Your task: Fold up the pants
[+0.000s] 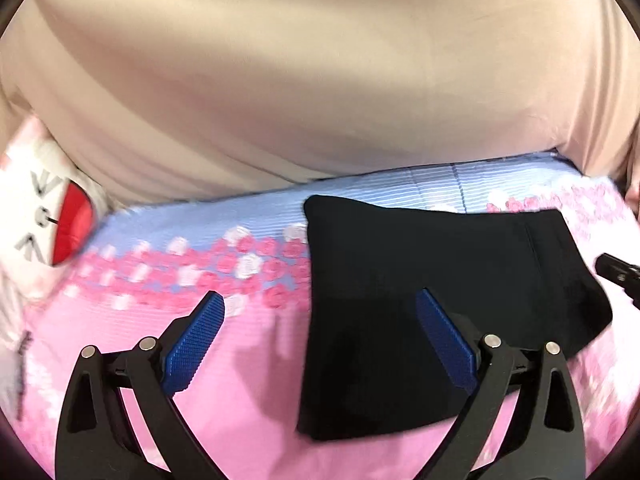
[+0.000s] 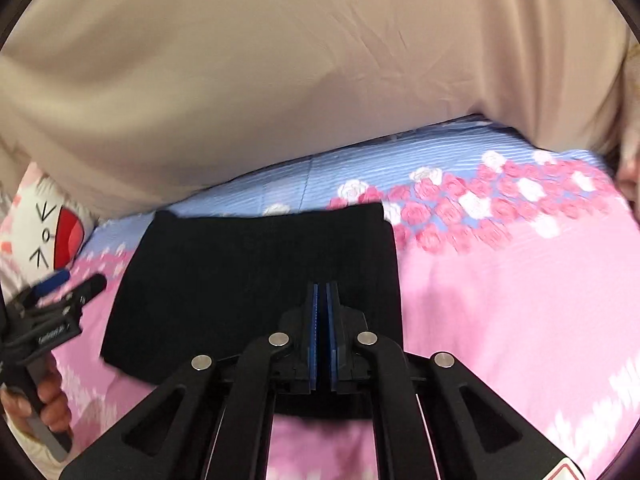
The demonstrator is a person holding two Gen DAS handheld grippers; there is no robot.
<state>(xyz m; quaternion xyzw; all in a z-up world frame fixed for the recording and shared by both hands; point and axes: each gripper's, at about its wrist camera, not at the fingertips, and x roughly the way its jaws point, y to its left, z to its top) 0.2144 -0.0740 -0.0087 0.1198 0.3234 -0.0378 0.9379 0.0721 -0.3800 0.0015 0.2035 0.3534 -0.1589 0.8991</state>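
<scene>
The black pants (image 1: pixel 440 280) lie folded into a compact rectangle on the pink flowered bedspread (image 1: pixel 240 380); the right wrist view also shows the pants (image 2: pixel 260 280). My left gripper (image 1: pixel 320 300) stands wide open at the pants' left edge. One blue pad is over the cloth, the other over the bedspread, and nothing is gripped. It also shows at the left as the left gripper (image 2: pixel 74 282), held by a hand (image 2: pixel 48 400). My right gripper (image 2: pixel 324 286) is shut over the near part of the pants, its pads together with no cloth visibly between them. Its tip, the right gripper (image 1: pixel 616 270), shows at the right edge.
A large beige cloth (image 1: pixel 320 80) fills the back of both views, overhanging the blue striped band of the bedspread (image 2: pixel 380 160). A white cartoon pillow (image 1: pixel 52 220) with a red mouth lies at the left. Pink cover spreads out to the right of the pants (image 2: pixel 500 300).
</scene>
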